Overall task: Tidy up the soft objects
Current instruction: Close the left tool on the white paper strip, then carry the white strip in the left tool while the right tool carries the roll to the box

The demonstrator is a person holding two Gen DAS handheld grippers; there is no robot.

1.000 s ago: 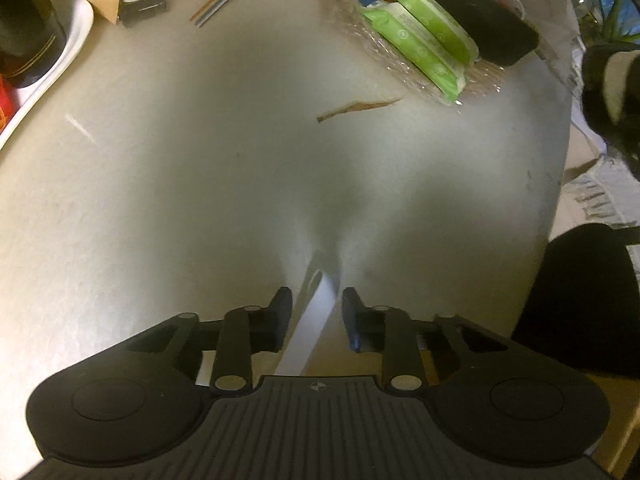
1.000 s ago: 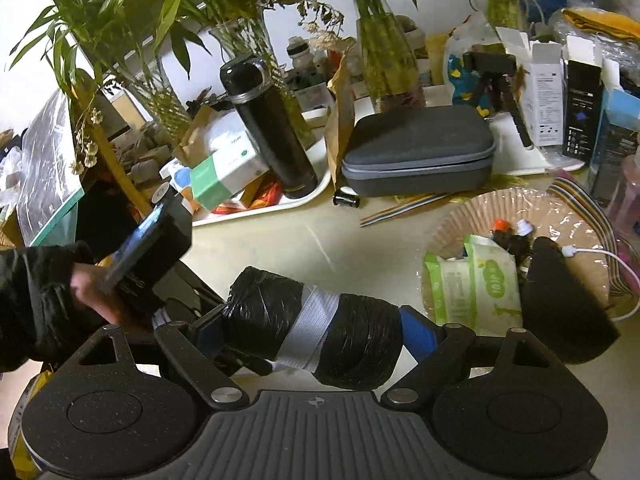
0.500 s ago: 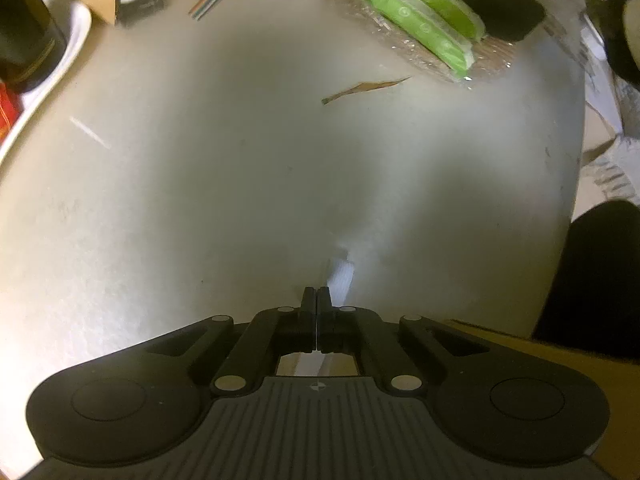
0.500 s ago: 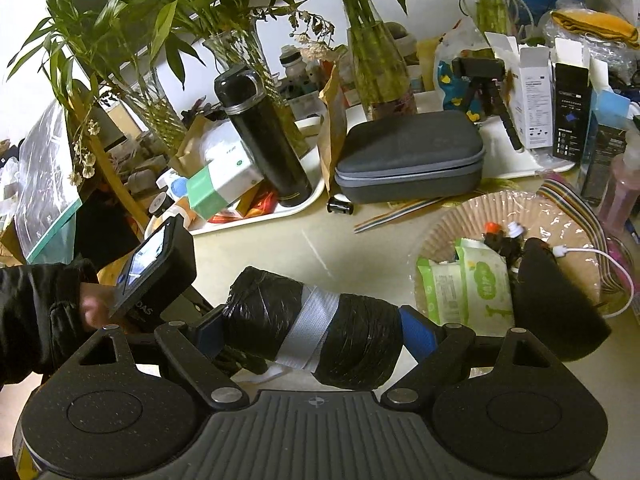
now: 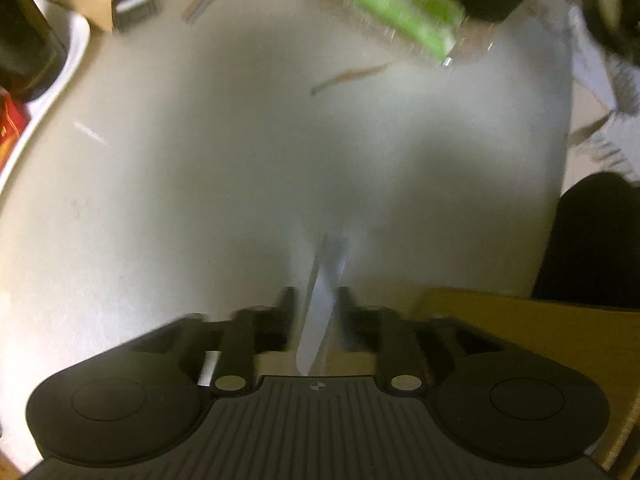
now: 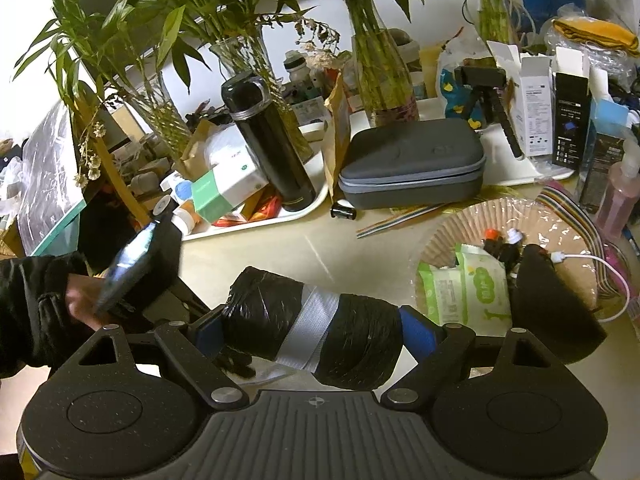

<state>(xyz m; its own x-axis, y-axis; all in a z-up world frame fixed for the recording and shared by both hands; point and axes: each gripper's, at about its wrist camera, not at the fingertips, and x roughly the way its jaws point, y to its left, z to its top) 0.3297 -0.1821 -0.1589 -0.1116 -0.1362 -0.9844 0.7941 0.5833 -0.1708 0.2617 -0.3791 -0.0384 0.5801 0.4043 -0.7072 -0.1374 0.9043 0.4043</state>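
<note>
My right claw point(image 6: 312, 330) is pinching the black wrapped bundle point(image 6: 316, 324), the one with the grey tape band, end to end between the blue pads. It hangs just above the surface point(image 6: 280, 248), left of the paper basket point(image 6: 480, 220).

My left claw point(image 5: 314, 300) points down at the surface and its jaws are opening. A pale strip point(image 5: 320, 320) stands between them; the view is too blurred to tell if the pads touch it.

Risks, as I judge them:
- The bundle is soft and gripped only at its ends, so it could sag or squirt out if I swing fast toward the basket.
- The basket is light paper with a plastic liner; a nudge from the bundle could shove it or tip it.
- The white cable point(image 6: 592, 264) trails across the basket and could snag.
- The strip may flop loose as the left jaws widen.

Containers: the basket holds two green wipe packs point(image 6: 464, 292), a black pouch point(image 6: 556, 300) and small capped bits. The white tray point(image 6: 256, 228) holds a black flask point(image 6: 268, 140), boxes and tubes.
</note>
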